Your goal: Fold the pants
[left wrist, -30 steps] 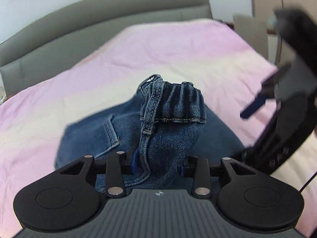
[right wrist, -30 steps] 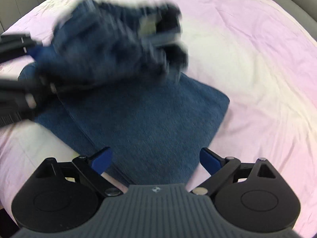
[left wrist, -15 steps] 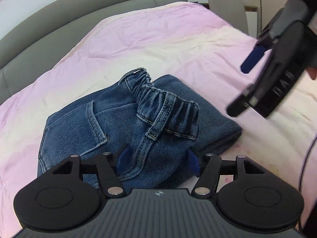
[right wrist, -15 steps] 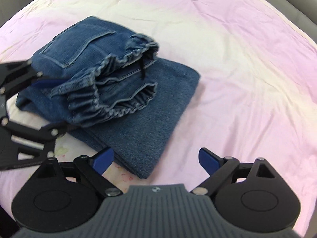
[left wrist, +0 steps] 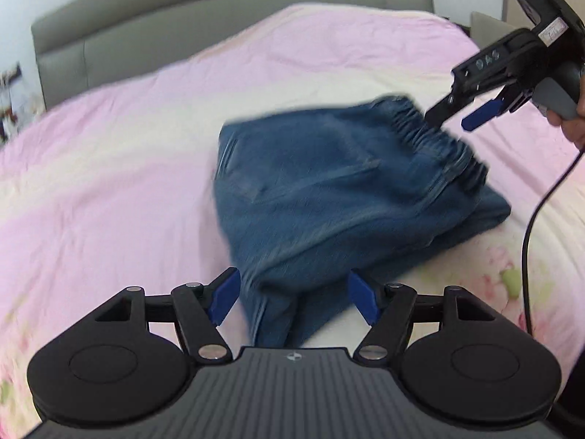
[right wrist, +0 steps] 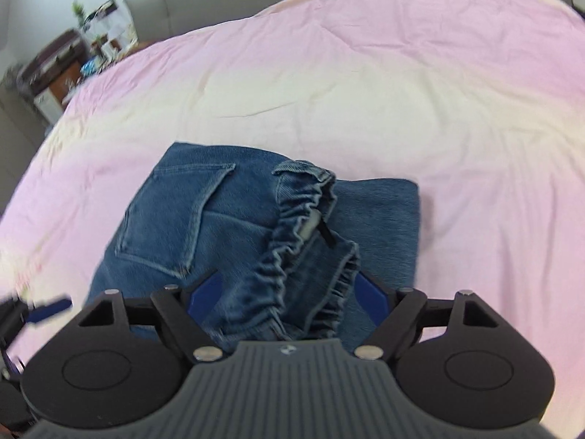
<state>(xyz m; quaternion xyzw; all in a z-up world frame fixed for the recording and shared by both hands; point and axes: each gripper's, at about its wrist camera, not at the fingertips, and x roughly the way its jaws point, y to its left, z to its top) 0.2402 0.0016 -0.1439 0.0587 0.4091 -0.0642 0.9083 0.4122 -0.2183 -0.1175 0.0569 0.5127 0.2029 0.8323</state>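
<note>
Soft, floppy denim pants point(right wrist: 219, 226) on bed point(right wrist: 365, 91); best gripped at thick elastic waistband point(right wrist: 307, 241). Both grippers' fingers spread, holding nothing.

A pink-and-cream bed point(right wrist: 365, 84) carries folded blue denim pants point(right wrist: 204, 219).

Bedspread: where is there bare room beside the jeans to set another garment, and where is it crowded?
The bedspread lies bare between the jeans and the headboard, and on both flanks. It is crowded at the near edge, where the left hand-held gripper and right hand-held gripper, both open, straddle the denim.
</note>
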